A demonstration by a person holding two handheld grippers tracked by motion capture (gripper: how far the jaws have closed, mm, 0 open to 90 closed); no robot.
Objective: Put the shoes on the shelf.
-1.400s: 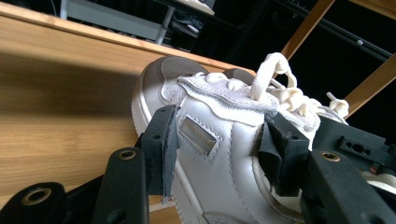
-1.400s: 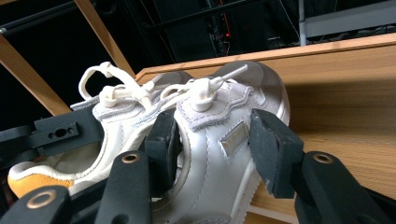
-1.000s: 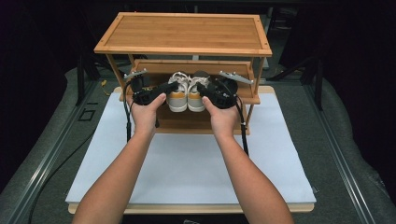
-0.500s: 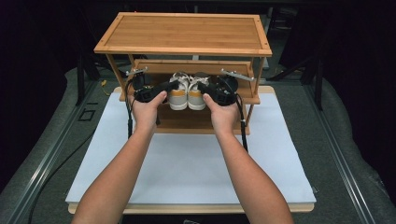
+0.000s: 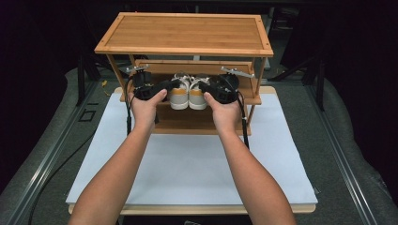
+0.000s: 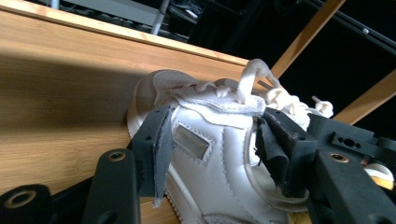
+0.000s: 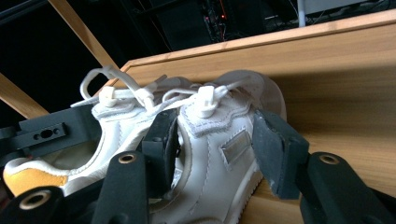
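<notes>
Shoes (image 5: 188,92) sit between each gripper's opening jaws.

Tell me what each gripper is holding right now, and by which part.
Neither clearly grips. The left gripper straddles the side wall of the left white lace-up sneaker; its fingers have just been opening. The right gripper straddles the right white sneaker's side, one pad apart.
</notes>
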